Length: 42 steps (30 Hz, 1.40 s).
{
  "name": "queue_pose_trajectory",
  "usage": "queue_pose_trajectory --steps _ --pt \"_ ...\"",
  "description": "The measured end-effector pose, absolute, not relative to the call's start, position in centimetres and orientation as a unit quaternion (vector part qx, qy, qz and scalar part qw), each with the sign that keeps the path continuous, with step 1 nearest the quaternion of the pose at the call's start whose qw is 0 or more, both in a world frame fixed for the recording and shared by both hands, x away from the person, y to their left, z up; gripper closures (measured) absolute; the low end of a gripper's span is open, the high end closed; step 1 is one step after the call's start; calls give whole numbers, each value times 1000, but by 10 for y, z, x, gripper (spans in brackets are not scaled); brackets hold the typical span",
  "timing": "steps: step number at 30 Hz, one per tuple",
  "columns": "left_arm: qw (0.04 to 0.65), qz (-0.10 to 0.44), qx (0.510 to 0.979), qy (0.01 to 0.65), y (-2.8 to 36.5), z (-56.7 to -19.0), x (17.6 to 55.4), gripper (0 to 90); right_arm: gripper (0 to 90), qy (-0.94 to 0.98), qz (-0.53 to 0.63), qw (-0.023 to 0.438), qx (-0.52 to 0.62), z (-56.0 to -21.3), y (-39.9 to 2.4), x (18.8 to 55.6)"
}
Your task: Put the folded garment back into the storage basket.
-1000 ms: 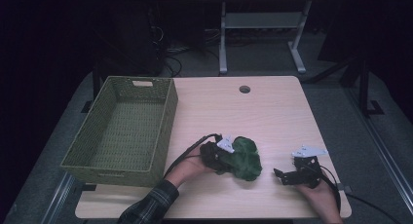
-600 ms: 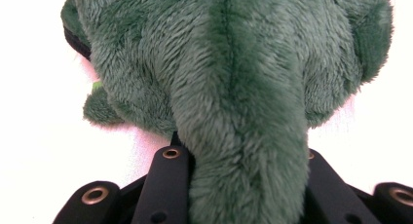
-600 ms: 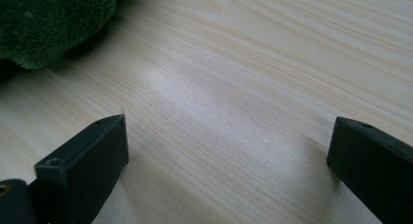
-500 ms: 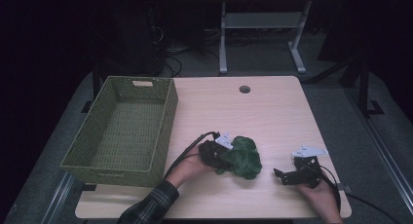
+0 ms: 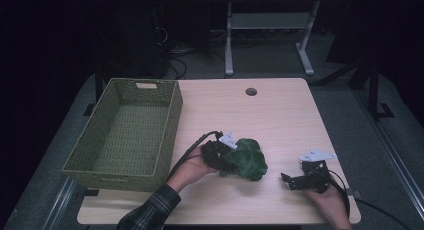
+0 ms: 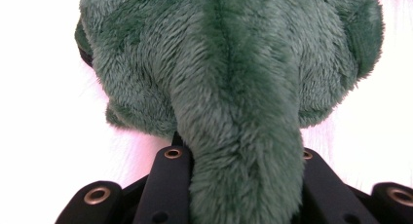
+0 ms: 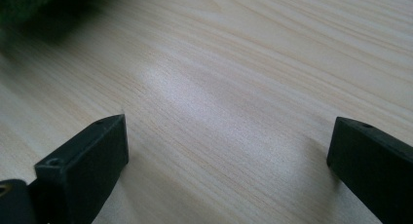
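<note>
One fold of the green plush toy (image 6: 234, 87) is all the left gripper (image 5: 220, 152) has, its jaws closed on that narrow ridge; the soft pile could slip free if lifted. The toy's bulk sits just beyond those jaws on the bench (image 5: 280, 115). The right gripper (image 5: 295, 181) rests with jaws wide apart, empty, toy well ahead

A plaid sleeve (image 5: 150, 212) covers the person's left forearm at the frame's bottom. Both grippers, left (image 5: 220, 152) and right (image 5: 292, 181), are black (brass-ringed screw holes dot the jaws), each topped by a grey three-cornered plate and trailing a black cable.
</note>
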<state>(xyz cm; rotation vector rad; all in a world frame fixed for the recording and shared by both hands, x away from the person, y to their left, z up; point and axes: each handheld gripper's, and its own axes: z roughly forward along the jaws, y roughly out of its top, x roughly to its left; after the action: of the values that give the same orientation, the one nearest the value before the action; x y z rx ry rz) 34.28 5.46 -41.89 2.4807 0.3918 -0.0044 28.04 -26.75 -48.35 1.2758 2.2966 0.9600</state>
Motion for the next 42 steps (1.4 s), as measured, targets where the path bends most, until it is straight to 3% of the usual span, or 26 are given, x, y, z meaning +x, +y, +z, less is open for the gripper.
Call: queue_pose_trajectory --steps 22,42 --pt "314 29 931 182 95 -351 349 724 12 809 338 171 451 -483 -267 280" --pt "320 85 916 228 164 -301 352 724 11 808 338 170 451 -483 -267 280"
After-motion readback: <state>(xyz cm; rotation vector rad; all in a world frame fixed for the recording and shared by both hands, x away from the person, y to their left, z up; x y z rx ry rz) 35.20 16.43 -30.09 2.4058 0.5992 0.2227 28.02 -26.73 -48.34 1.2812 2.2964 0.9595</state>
